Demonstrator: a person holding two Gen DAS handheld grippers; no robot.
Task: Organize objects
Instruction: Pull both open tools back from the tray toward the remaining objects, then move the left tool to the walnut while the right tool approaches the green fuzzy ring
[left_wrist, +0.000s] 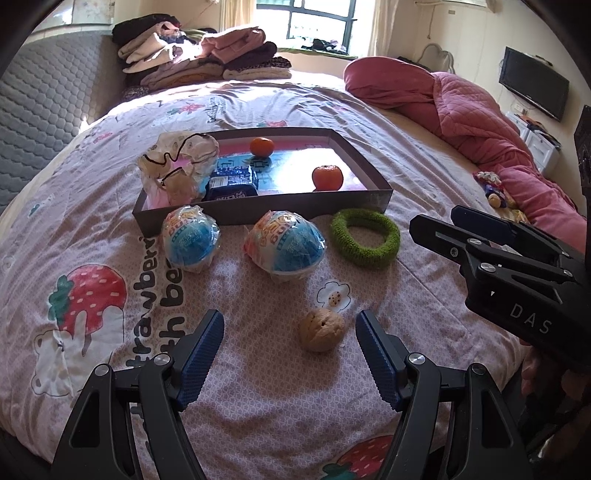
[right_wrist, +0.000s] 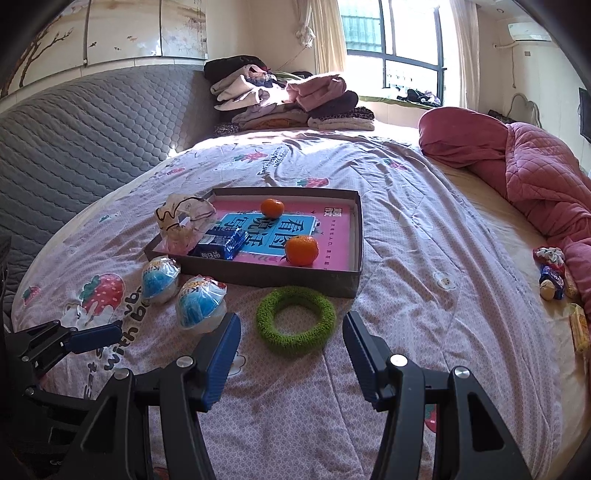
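In the left wrist view my left gripper (left_wrist: 290, 320) is open over the strawberry-print bedspread. A brown walnut-like ball (left_wrist: 321, 330) lies between its tips, nearer the right finger and untouched. Beyond it lie two wrapped blue balls (left_wrist: 190, 240) (left_wrist: 286, 247) and a green fuzzy ring (left_wrist: 365, 238). Behind them stands a shallow box tray (left_wrist: 258, 216) holding two oranges (left_wrist: 261, 146) (left_wrist: 327, 177), a blue packet (left_wrist: 232, 182) and a plastic bag (left_wrist: 177, 166). My right gripper (right_wrist: 291, 321) is open and empty, with the green ring (right_wrist: 295, 347) just ahead between its fingers. It also shows at the right (left_wrist: 437, 219).
A rolled pink quilt (left_wrist: 480, 110) lies along the right side, with loose snacks (right_wrist: 554, 273) beside it. Folded clothes (right_wrist: 288, 99) are stacked at the bed's far end. A grey padded headboard (right_wrist: 74, 133) borders the left. A pad of the left gripper's fingers (right_wrist: 96, 338) shows at lower left.
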